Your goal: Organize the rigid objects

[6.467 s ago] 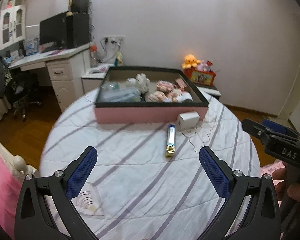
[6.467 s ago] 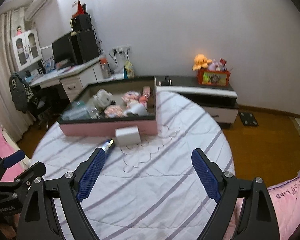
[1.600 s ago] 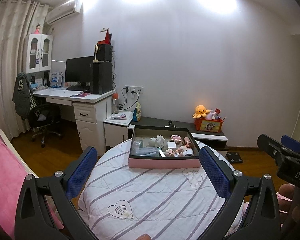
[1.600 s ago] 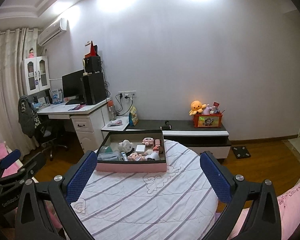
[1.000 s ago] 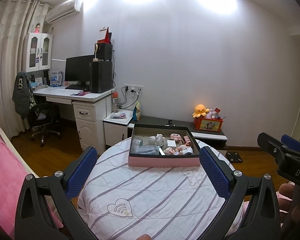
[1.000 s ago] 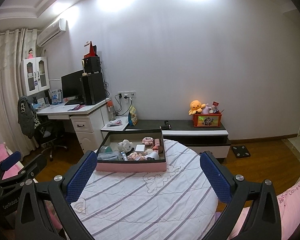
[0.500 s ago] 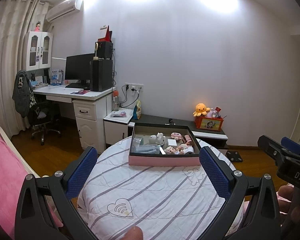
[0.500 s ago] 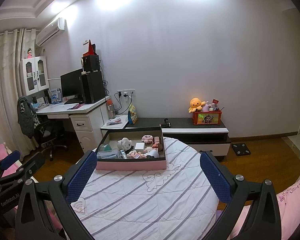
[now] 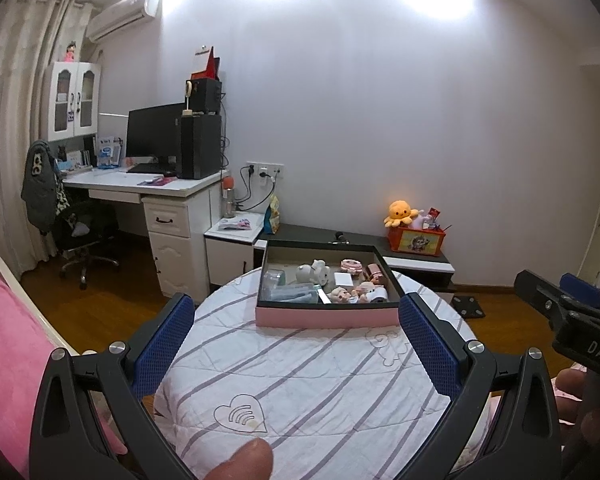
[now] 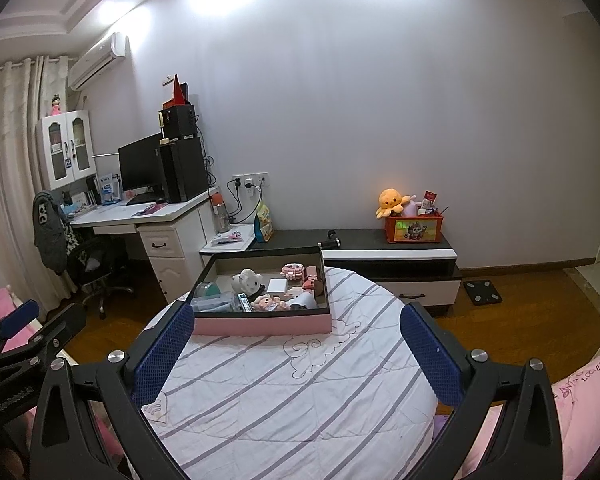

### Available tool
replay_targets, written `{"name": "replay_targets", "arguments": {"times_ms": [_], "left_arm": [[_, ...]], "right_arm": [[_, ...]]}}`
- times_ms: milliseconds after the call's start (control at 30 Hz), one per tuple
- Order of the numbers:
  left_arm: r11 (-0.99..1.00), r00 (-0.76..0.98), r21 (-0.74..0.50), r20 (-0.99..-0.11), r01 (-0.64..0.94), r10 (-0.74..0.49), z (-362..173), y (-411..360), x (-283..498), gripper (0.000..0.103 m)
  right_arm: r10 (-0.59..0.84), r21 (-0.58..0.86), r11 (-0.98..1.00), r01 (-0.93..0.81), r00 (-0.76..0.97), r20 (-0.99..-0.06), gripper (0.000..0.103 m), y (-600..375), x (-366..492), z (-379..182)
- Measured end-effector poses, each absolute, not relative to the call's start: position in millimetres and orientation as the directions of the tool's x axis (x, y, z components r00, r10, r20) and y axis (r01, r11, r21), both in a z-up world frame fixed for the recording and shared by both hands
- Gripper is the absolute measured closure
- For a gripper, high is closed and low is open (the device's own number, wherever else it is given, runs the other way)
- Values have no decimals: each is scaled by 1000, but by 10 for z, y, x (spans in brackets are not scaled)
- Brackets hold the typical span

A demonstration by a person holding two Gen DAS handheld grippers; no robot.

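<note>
Left gripper [image 9: 296, 344] held back over the near edge of the round striped bed [image 9: 308, 376], blue fingers [image 9: 162, 342] spread wide, nothing between them; a fingertip [image 9: 244, 460] pokes in at the bottom of its view. Pink storage box [image 9: 326, 316] sits at the bed's far side, holding a white plush toy [image 9: 314, 272], small white box [image 9: 343, 279], dolls [image 9: 350, 293] and clear plastic containers [image 9: 286, 291]. Right gripper [image 10: 296, 350] also back from the box, fingers [image 10: 430, 354] released and empty, orange octopus plush [image 10: 390, 201] on the low cabinet [image 10: 392, 254] behind.
</note>
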State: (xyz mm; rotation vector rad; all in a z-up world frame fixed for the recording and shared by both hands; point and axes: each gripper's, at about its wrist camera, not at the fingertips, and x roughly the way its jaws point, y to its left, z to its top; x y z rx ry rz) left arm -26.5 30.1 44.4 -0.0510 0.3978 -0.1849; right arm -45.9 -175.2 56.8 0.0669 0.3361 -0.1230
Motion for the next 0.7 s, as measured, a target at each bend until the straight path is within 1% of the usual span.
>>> {"name": "replay_targets", "arguments": {"times_ms": [433,700], "left_arm": [[986,913,-70,-372,151,-166,447,301,-266,0],[980,912,-85,-358,182,-200,464,331,-263,0]], "right_arm": [[-105,47,991,129,931,-348,0,-1761,-373,478],[-106,52,990,132,928,-358,0,-1783,-343,441]]}}
